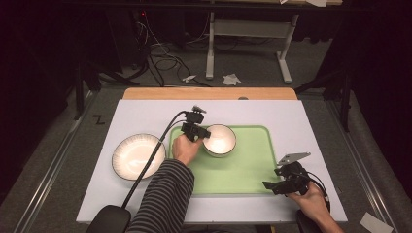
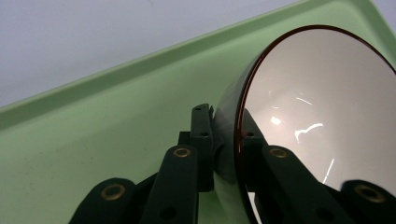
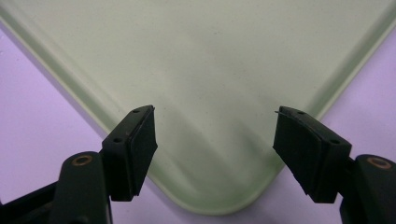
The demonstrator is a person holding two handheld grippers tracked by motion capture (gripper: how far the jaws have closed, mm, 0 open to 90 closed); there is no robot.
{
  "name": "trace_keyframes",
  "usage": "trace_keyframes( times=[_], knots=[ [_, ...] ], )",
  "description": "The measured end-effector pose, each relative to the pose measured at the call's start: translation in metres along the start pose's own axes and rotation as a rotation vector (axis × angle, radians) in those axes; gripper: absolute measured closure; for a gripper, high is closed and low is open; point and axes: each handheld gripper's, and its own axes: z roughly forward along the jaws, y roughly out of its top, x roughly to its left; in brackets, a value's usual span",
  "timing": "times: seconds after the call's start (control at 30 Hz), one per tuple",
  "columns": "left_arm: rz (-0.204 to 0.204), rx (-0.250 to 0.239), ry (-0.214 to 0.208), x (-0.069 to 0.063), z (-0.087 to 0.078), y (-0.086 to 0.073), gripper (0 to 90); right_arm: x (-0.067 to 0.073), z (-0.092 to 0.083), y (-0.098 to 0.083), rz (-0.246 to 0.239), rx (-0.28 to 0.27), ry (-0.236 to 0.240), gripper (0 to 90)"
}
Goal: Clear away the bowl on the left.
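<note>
A: Starting nearest the person: the right gripper sits at about five o'clock on the table, low over the near right corner of the green tray. Its jaws stand wide apart with nothing between them, just tray corner below in the right gripper view.

B: So that one's parked. The action's further in?

A: Yes, toward the middle. The left gripper is pinched onto the rim of the small bowl, one jaw outside the wall, one inside. In the left gripper view the dark rim of the small bowl runs right between the pads.

B: And where's that bowl sitting?

A: Over the tray's far left part, roughly eleven o'clock on the tray. It looks tipped, whether its base touches I can't tell.

B: What would make this go well, in your view?

A: A rim pinch on glazed ware can slip, so I'd keep the squeeze firm, level the bowl, lower slowly until the base sits flat, then let go.

B: Anything else around?

A: A larger striped bowl at nine o'clock, off the tray, well apart.
</note>
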Motion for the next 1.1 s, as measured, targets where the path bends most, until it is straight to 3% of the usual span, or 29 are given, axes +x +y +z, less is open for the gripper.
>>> trace_keyframes(
  times=[0.13,0.43,0.5,0.7,1.1],
  knots=[
    [0.026,0.013,0.046,-0.002,0.004,-0.002,82.5,0.000,0.000,0.000,-0.003,0.003,0.001,31.3],
    [0.042,0.000,0.048,-0.001,0.004,-0.004,81.6,0.000,0.000,0.000,0.000,0.002,-0.002,31.3],
    [0.047,-0.004,0.043,-0.002,0.001,-0.004,75.3,-0.001,0.000,0.000,-0.010,0.001,-0.001,31.3],
    [0.085,-0.035,0.048,-0.005,-0.018,-0.005,55.6,0.001,0.000,0.000,-0.001,-0.001,-0.004,31.3],
    [0.129,-0.095,0.051,-0.002,-0.061,-0.010,49.1,0.000,0.000,0.000,-0.013,0.008,-0.003,31.3]
  ],
)
